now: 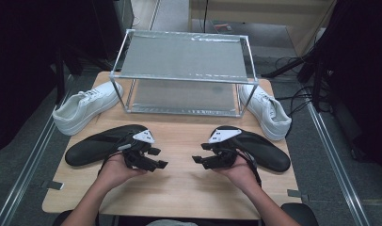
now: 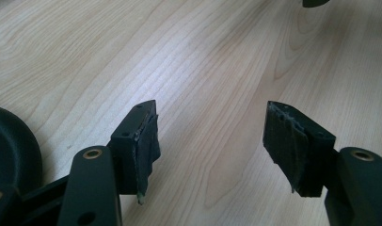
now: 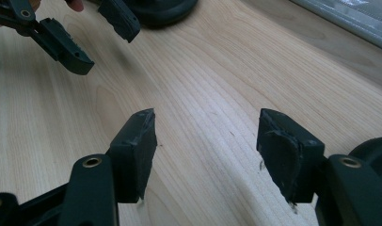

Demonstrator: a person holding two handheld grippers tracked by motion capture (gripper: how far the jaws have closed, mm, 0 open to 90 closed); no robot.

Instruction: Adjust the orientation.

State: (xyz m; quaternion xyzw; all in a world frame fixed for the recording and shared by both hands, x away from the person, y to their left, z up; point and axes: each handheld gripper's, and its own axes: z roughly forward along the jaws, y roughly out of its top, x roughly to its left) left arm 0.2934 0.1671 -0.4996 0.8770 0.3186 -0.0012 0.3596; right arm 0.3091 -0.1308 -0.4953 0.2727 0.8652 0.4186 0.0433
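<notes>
A person holds both grippers low over the wooden table [image 1: 179, 186], their jaws pointing at each other. My left gripper [image 1: 158, 158] is open, its two pads wide apart with bare wood between them [image 2: 212, 113]. My right gripper [image 1: 201, 153] is open too, nothing between its pads [image 3: 205, 115]. The left gripper [image 3: 109, 47] also shows at the top left of the right gripper view. A black shoe [image 1: 102, 143] lies just behind the left hand, its rounded edge beside the left jaws [image 2: 10, 146]. A second black shoe [image 1: 266, 150] lies behind the right hand.
A metal-framed rack [image 1: 182, 56] with two mesh shelves stands at the back of the table. One white sneaker [image 1: 83, 108] lies at its left, another white sneaker [image 1: 266, 110] at its right. Bare wood lies between the grippers and toward the front edge.
</notes>
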